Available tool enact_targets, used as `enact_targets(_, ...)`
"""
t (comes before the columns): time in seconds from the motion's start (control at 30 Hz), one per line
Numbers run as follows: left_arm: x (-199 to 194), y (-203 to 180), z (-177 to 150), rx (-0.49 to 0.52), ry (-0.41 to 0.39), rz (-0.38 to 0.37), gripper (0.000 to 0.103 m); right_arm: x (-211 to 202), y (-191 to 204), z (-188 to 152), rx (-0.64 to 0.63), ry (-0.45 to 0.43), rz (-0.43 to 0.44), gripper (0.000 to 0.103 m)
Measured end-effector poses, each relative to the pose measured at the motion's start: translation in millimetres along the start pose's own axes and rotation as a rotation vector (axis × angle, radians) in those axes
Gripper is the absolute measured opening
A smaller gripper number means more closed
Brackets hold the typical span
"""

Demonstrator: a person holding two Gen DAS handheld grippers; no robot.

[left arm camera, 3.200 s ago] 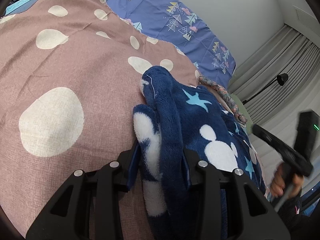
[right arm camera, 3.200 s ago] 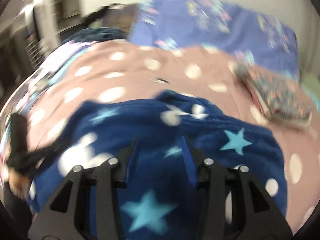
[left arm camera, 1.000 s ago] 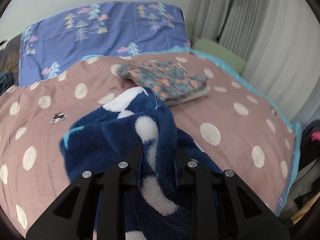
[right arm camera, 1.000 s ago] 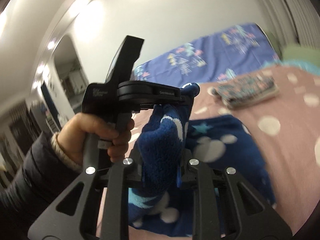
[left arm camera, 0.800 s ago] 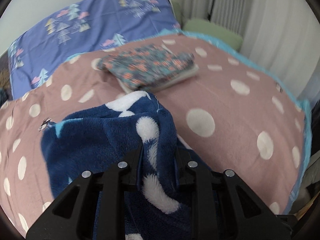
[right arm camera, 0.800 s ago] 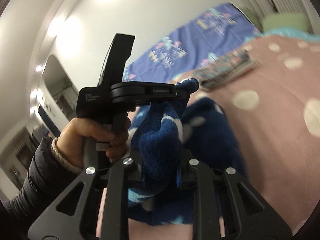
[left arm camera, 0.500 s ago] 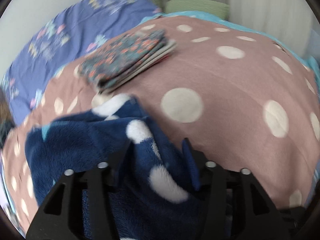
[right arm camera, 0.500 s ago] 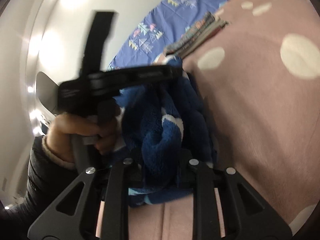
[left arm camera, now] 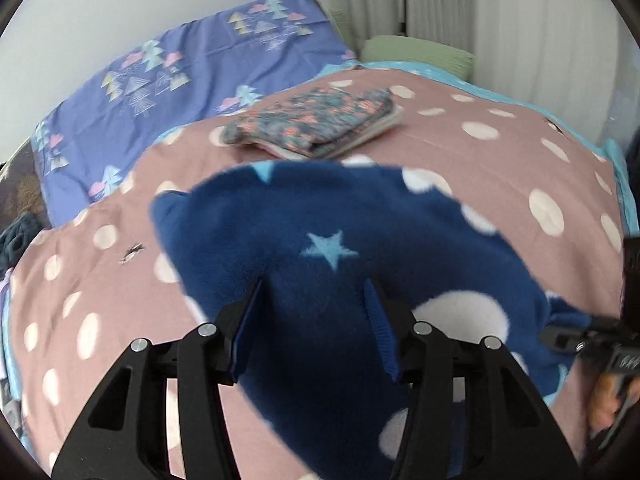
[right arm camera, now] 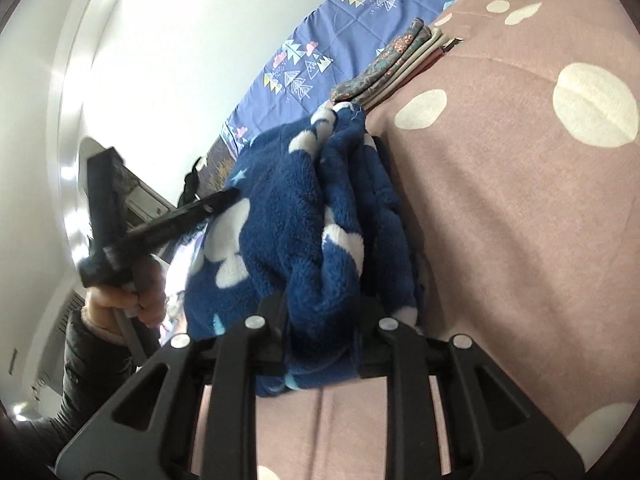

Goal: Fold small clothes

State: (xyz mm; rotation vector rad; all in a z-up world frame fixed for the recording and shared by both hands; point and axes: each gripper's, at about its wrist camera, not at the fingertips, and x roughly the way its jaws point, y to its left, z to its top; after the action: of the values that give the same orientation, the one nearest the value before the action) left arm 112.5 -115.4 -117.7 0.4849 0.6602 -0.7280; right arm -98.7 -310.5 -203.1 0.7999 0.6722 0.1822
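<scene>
A dark blue fleece garment [left arm camera: 320,248] with white spots and pale stars lies folded over on the pink dotted bedspread [left arm camera: 500,152]. My left gripper [left arm camera: 316,296] is open above it, its jaws wide apart over the fleece, holding nothing. In the right wrist view my right gripper [right arm camera: 322,312] is shut on a bunched edge of the fleece garment [right arm camera: 296,208] low over the bedspread [right arm camera: 520,220]. The left gripper [right arm camera: 168,224] shows there at the garment's far side.
A folded stack of floral clothes [left arm camera: 316,124] lies further back on the bed, before a purple pillow with tree prints [left arm camera: 180,72]. White curtains [left arm camera: 500,20] and a green cushion [left arm camera: 416,50] stand at the right. The bed's blue edge [left arm camera: 624,184] runs along the right.
My left gripper has opened and let go of the fleece edge, which now lies flat. The right gripper has lowered its held edge toward the bedspread.
</scene>
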Motion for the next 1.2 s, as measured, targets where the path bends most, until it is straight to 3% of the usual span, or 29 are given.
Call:
enact_targets(0.13, 25, -24, 6, 0.037, 0.02, 0.029, 0.05, -37, 6, 12, -0.05, -0.14, -0.141, 0.027)
enact_targets(0.2, 31, -37, 11, 0.083, 0.039, 0.042, 0.05, -47, 19, 18, -0.106, -0.176, -0.122, 0.026)
enact_targets(0.3, 40, -45, 18, 0.084, 0.061, 0.044, 0.05, -28, 44, 23, -0.225, -0.106, -0.003, 0.026)
enact_targets(0.37, 41, -44, 19, 0.072, 0.051, 0.049, 0.05, -4, 44, 21, -0.264, -0.068, -0.098, 0.026)
enact_targets(0.4, 39, -45, 17, 0.064, 0.038, 0.053, 0.05, 12, 37, 20, -0.257, -0.036, -0.183, 0.018)
enact_targets(0.47, 31, -40, 13, 0.039, 0.004, 0.065, 0.052, 31, 19, 14, -0.226, 0.019, -0.158, 0.019)
enact_targets(0.57, 2, -39, 4, 0.025, -0.056, 0.099, 0.061, 26, 26, 12, -0.258, 0.036, -0.182, 0.019)
enact_targets(0.67, -55, -43, -23, -0.002, -0.175, 0.151, 0.074, 26, 27, 9, -0.28, 0.033, -0.192, 0.019)
enact_targets(0.73, -82, -49, -46, 0.006, -0.206, 0.155, 0.081, 26, 23, 9, -0.251, 0.036, -0.172, 0.019)
enact_targets(0.9, -106, -77, -113, 0.04, -0.125, 0.1, 0.085, 27, 21, 10, -0.241, 0.043, -0.161, 0.019)
enact_targets(1.03, -68, -95, -123, 0.049, -0.036, 0.222, 0.085, 29, 23, 10, -0.248, 0.039, -0.173, 0.019)
enact_targets(1.2, -38, -96, -103, -0.041, -0.073, 0.35, 0.085, 30, 24, 9, -0.259, 0.034, -0.184, 0.019)
